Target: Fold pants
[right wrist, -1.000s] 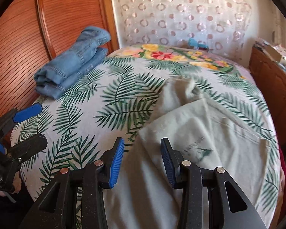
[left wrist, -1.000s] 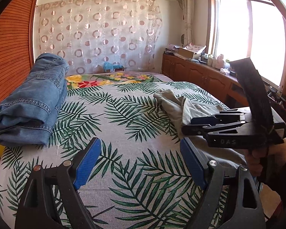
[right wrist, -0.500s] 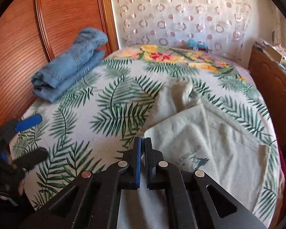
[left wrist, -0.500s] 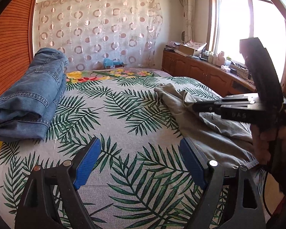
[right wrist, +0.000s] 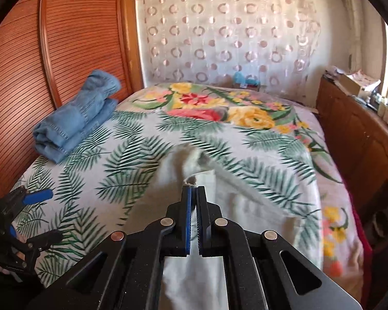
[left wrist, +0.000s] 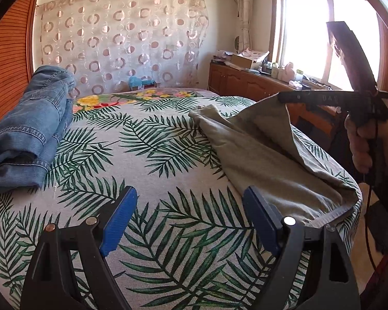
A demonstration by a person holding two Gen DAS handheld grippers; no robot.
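On the right half of the bed (left wrist: pixel 168 232), over the palm-leaf bedspread, lie the grey-beige pants (left wrist: pixel 258 160), with one end reaching toward the middle of the mattress and the near end by the bed's front right corner. One edge of the cloth is lifted clear of the rest and hangs as a slanted sheet from the right gripper (right wrist: pixel 193 193), whose blue-padded fingers (right wrist: pixel 188 206) are clenched together on the fabric; in the left wrist view that gripper (left wrist: pixel 287 97) is seen side-on above the bed's right edge, held by the person's right hand (left wrist: pixel 362 142). The left gripper (left wrist: pixel 188 222) hovers low over the front of the bed with its fingers (left wrist: pixel 119 219) spread wide and nothing between them, just left of the pants' near end. A stack of folded blue jeans (left wrist: pixel 31 129) sits well apart at the far left edge of the bed, against the slatted wooden panel (right wrist: pixel 77 38). A circle-patterned curtain (left wrist: pixel 121 41) hangs behind the bed, and a wooden cabinet (left wrist: pixel 245 82) with clutter on top runs beneath the bright window (left wrist: pixel 320 31).
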